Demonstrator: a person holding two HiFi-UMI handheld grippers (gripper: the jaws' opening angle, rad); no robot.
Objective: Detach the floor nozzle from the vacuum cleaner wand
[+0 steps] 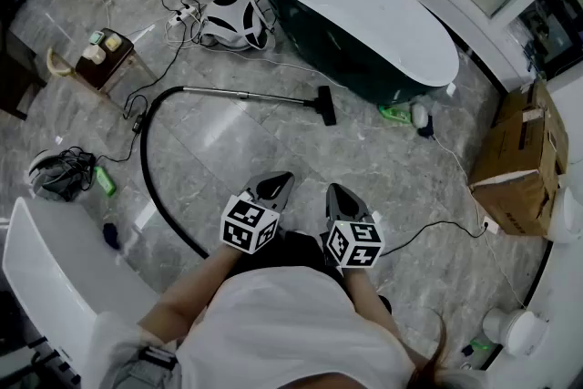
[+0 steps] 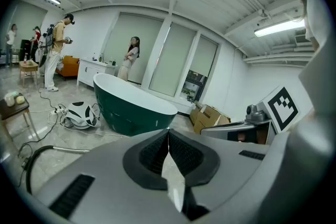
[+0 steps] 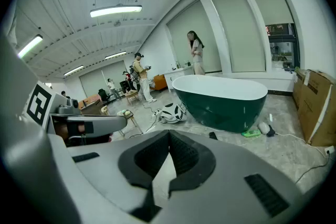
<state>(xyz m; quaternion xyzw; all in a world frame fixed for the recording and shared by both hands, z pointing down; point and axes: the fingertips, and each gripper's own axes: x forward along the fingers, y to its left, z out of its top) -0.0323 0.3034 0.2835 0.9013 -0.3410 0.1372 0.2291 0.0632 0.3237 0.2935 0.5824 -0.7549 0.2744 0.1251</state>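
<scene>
The vacuum wand (image 1: 241, 94), a thin metal tube, lies on the marble floor with the black floor nozzle (image 1: 325, 105) on its right end, near the bathtub. A black hose (image 1: 150, 178) curves from the wand's left end toward me. The vacuum body (image 1: 235, 21) sits farther back, and it shows small in the left gripper view (image 2: 79, 114). My left gripper (image 1: 278, 186) and right gripper (image 1: 339, 194) are held side by side close to my body, well short of the nozzle, both shut and empty. The nozzle (image 3: 212, 136) shows small in the right gripper view.
A dark green bathtub (image 1: 355, 14) stands behind the nozzle. A cardboard box (image 1: 519, 161) is at right, a small wooden table (image 1: 105, 59) at left, cables (image 1: 437, 228) across the floor, and a green bottle (image 1: 394, 114) lies by the tub. People stand far back (image 2: 58, 50).
</scene>
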